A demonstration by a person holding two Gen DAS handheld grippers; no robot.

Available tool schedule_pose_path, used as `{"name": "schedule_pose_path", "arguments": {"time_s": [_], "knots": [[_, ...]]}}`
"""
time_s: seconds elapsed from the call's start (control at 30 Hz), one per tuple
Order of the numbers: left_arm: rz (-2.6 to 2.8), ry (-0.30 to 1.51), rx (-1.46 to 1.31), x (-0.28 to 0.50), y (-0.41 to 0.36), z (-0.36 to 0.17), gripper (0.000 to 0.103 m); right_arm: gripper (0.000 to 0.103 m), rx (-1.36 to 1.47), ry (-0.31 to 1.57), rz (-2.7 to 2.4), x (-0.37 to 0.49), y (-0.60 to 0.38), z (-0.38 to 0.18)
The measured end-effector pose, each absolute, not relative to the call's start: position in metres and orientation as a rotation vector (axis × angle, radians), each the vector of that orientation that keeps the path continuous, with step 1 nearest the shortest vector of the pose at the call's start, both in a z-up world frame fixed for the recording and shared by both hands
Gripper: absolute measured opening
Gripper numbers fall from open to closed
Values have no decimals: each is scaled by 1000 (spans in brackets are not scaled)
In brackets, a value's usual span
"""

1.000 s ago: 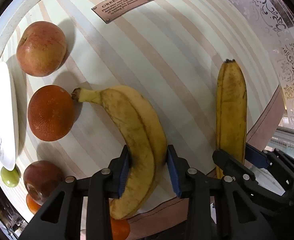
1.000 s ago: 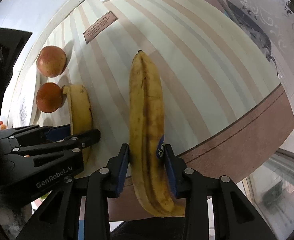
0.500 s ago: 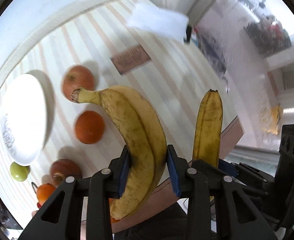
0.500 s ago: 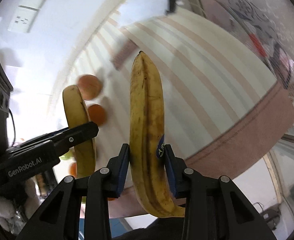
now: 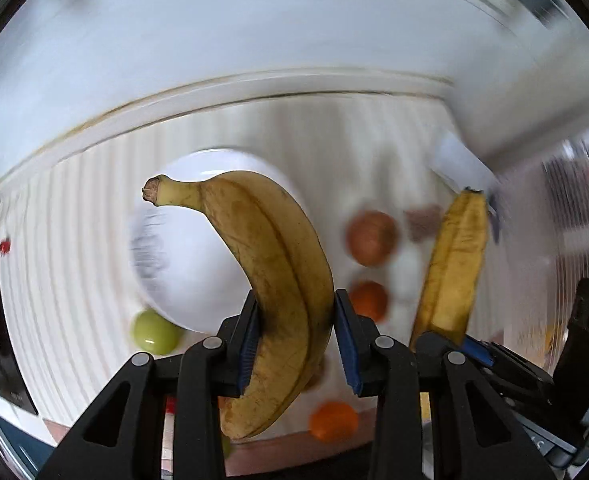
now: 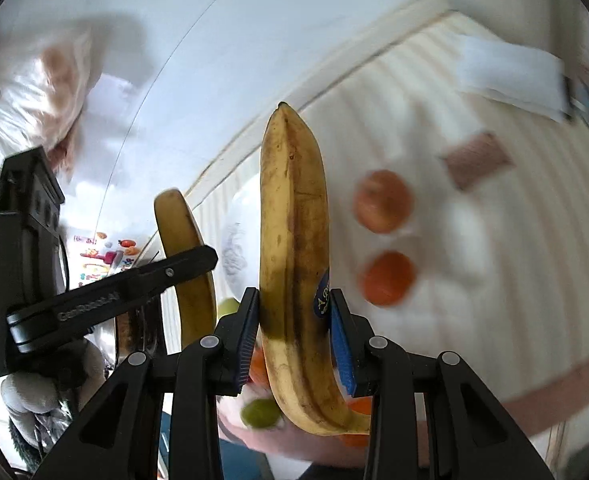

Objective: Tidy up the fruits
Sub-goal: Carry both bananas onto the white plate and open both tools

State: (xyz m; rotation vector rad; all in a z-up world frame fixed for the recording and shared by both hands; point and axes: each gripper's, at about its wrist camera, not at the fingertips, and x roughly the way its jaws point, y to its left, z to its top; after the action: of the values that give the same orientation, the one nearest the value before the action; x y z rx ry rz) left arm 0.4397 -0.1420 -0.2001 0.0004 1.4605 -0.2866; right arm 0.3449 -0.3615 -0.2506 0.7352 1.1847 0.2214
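We have lifted both bananas higher off table [image 6: 514,280]. Left claw [image 5: 295,334] clamps curved banana [image 5: 278,280]; right claw [image 6: 294,330] clamps stickered banana [image 6: 294,248], blue label blurred; "GenRobot.AI" lettering barely readable.

Bare striped counter [image 5: 74,280] lies open left of the white plate [image 5: 198,272]. Right of the plate, an apple [image 5: 371,238] and orange [image 5: 368,300] crowd the counter; a green fruit [image 5: 154,332] touches the plate's near rim.

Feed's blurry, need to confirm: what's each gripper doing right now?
Left gripper: closed on the stemmed banana.
Right gripper: closed on the stickered banana.
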Motion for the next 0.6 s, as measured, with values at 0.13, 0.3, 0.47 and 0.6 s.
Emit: {"name": "schedule_pose_path", "arguments": {"time_s": [0.13, 0.3, 0.47, 0.6], "knots": [[-208, 1524, -115, 475, -95, -233, 32, 37, 665, 1236, 214, 395, -318, -271], [-155, 1589, -204, 508, -69, -279, 32, 37, 592, 1306, 182, 438, -284, -306], [-141, 1639, -209, 527, -78, -314, 32, 37, 584, 1363, 153, 467, -271, -338], [-144, 1675, -196, 537, -81, -334, 32, 37, 579, 1400, 145, 475, -266, -357]]}}
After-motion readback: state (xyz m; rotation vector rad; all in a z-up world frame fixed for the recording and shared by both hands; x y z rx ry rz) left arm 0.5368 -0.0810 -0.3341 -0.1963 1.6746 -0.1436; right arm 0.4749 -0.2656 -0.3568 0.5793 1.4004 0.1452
